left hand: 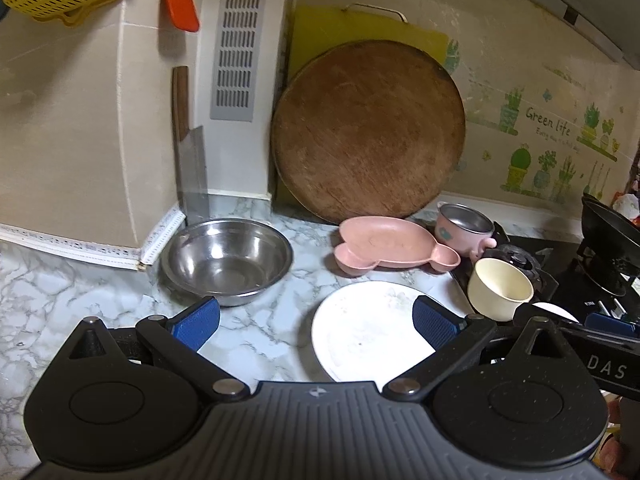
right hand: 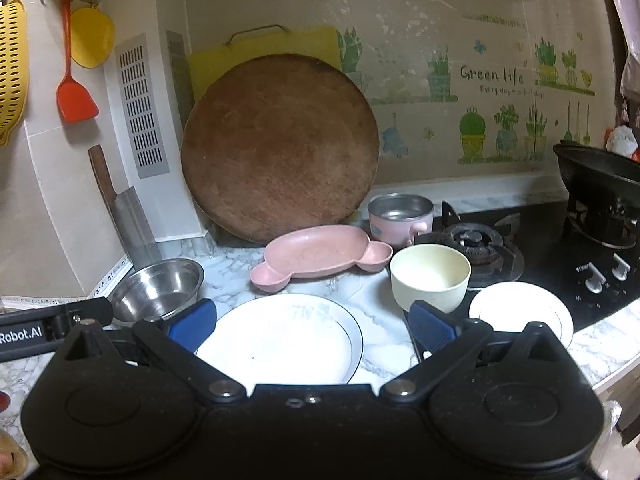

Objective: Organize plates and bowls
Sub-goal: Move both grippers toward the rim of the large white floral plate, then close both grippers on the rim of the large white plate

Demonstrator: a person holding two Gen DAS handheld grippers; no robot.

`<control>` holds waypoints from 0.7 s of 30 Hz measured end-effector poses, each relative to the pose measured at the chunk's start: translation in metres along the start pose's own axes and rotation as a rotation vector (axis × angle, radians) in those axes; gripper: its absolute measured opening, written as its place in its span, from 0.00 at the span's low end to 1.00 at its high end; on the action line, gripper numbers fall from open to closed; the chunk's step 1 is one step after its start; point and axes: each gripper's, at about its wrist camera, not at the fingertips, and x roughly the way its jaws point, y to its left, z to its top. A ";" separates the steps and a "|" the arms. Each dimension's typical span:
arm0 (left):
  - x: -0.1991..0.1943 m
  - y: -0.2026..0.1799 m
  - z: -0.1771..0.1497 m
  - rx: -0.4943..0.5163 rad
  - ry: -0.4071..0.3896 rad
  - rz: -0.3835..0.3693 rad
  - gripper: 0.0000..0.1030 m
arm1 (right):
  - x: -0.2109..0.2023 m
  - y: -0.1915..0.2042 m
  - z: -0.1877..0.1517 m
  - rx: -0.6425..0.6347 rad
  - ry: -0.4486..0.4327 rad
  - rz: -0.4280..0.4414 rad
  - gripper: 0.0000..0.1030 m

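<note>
A large white plate (left hand: pixel 364 332) (right hand: pixel 288 340) lies on the marble counter, just ahead of both grippers. Behind it sits a pink mouse-shaped dish (left hand: pixel 394 250) (right hand: pixel 320 258). A steel bowl (left hand: pixel 226 260) (right hand: pixel 158 288) stands to the left. A cream bowl (left hand: pixel 500 288) (right hand: pixel 430 276) stands at the stove's edge, with a small white plate (right hand: pixel 520 312) to its right and a pink steel-lined cup (left hand: pixel 466 228) (right hand: pixel 400 216) behind. My left gripper (left hand: pixel 316 320) is open over the counter between steel bowl and plate. My right gripper (right hand: pixel 312 324) is open above the large plate, holding nothing.
A round wooden board (left hand: pixel 368 132) (right hand: pixel 280 148) and a yellow cutting board (right hand: pixel 264 52) lean on the back wall. A cleaver (left hand: pixel 190 164) (right hand: pixel 128 216) leans at the left. The gas stove (right hand: pixel 532 240) with a black wok (right hand: pixel 600 176) fills the right.
</note>
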 end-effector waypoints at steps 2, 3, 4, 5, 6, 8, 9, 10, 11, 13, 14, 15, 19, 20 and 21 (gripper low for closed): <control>0.003 -0.003 0.000 0.004 0.007 -0.011 1.00 | 0.001 -0.002 0.000 0.002 0.008 -0.019 1.00; 0.005 -0.006 0.000 0.009 0.012 -0.016 1.00 | 0.001 -0.005 0.000 0.004 0.013 -0.022 1.00; 0.007 -0.008 -0.001 0.013 0.018 -0.021 1.00 | 0.002 -0.006 0.000 0.007 0.014 -0.032 1.00; 0.009 -0.010 -0.001 0.014 0.025 -0.027 1.00 | 0.002 -0.007 0.000 0.006 0.017 -0.040 1.00; 0.011 -0.012 -0.001 0.013 0.035 -0.034 1.00 | 0.003 -0.008 -0.001 0.004 0.021 -0.045 1.00; 0.016 -0.015 -0.002 0.009 0.054 -0.048 1.00 | 0.005 -0.009 -0.002 -0.002 0.030 -0.057 1.00; 0.019 -0.017 -0.003 0.009 0.062 -0.051 1.00 | 0.006 -0.011 -0.002 -0.004 0.036 -0.062 1.00; 0.022 -0.018 -0.003 0.010 0.071 -0.053 1.00 | 0.007 -0.012 -0.003 -0.004 0.042 -0.064 1.00; 0.024 -0.020 -0.003 0.011 0.078 -0.056 1.00 | 0.009 -0.014 -0.003 -0.001 0.051 -0.066 1.00; 0.030 -0.022 -0.003 0.011 0.092 -0.058 1.00 | 0.013 -0.018 -0.003 0.002 0.063 -0.070 1.00; 0.034 -0.023 -0.003 0.006 0.103 -0.064 1.00 | 0.015 -0.020 -0.003 0.002 0.068 -0.072 1.00; 0.038 -0.023 -0.003 -0.002 0.114 -0.072 1.00 | 0.017 -0.022 -0.003 0.001 0.073 -0.075 1.00; 0.054 -0.026 -0.003 -0.018 0.154 -0.068 1.00 | 0.030 -0.031 -0.003 0.007 0.113 -0.077 1.00; 0.058 -0.027 -0.003 -0.022 0.164 -0.070 1.00 | 0.033 -0.034 -0.003 0.014 0.124 -0.077 1.00; 0.061 -0.028 -0.003 -0.023 0.172 -0.073 1.00 | 0.035 -0.037 -0.004 0.022 0.135 -0.082 1.00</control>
